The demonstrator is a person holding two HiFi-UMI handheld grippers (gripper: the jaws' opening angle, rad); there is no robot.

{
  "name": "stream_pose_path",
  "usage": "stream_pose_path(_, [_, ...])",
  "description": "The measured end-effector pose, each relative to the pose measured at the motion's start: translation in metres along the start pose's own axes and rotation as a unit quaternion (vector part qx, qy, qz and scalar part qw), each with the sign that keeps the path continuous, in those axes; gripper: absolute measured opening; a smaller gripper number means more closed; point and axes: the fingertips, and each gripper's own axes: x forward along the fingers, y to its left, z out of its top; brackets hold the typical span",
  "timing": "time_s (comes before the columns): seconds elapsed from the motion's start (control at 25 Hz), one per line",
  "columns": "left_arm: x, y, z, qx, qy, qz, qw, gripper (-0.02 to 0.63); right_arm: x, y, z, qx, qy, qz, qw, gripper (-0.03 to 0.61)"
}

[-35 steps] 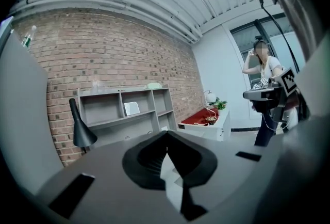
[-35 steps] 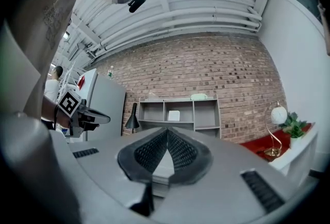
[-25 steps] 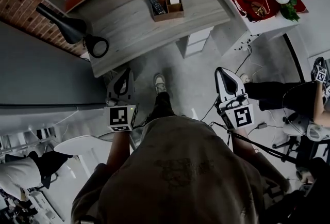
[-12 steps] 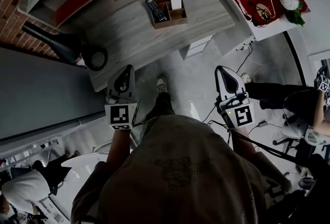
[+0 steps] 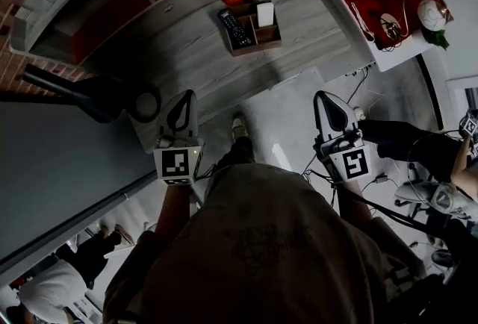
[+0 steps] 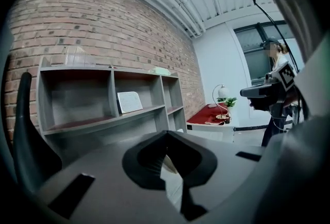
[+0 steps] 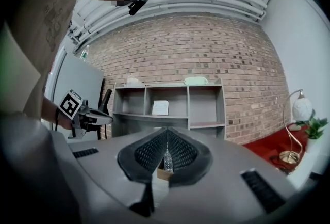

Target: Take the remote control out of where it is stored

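Nearest me, at the lower middle of the head view, I hold both tools out level above the floor. My left hand-held gripper [image 5: 184, 100] has its jaws together with nothing between them, and my right hand-held gripper [image 5: 326, 98] is closed and empty too. Both are well short of the grey counter [image 5: 179, 46] that fills the upper middle of the frame.

On that counter, toward its far side, stands a small wooden box [image 5: 270, 37], and the remote control [image 5: 236, 28] sits in its left compartment. I judge the remote to be light, stiff and smooth-cased, so it could slip if pinched too lightly, but it is not fragile. I would take it across its narrow width near the end that sticks out past the box, then draw it out along its own length.

Its long axis runs from the upper left to the lower right of the frame. I cannot tell which end is its front.
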Motion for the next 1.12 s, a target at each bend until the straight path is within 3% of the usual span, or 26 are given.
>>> stream_pose_path(0.12, [0.025, 0.023, 0.008, -0.004, -0.006, -0.011, 0.9999, 0.011, 0.032, -0.003, 0.007, -0.025, -0.005, -0.002, 1.000, 0.013])
stream_pose_path(0.24, [0.048, 0.042, 0.016, -0.006, -0.016, -0.027, 0.9995, 0.012, 0.061, -0.004, 0.007, -0.008, 0.007, -0.018, 1.000, 0.013])
stream_pose_path(0.52, [0.082, 0.080, 0.030, -0.010, -0.048, -0.043, 0.9979, 0.011, 0.113, 0.002, 0.021, -0.017, 0.003, -0.032, 0.999, 0.013])
stream_pose_path(1.0, [0.101, 0.095, 0.041, -0.022, -0.062, -0.042, 0.9969, 0.011, 0.140, 0.003, 0.032, -0.048, -0.003, -0.021, 0.999, 0.013])
stream_pose_path(1.12, [0.103, 0.097, 0.043, -0.021, -0.059, -0.034, 0.9974, 0.011, 0.145, 0.001, 0.038, -0.031, -0.007, -0.019, 0.999, 0.013])
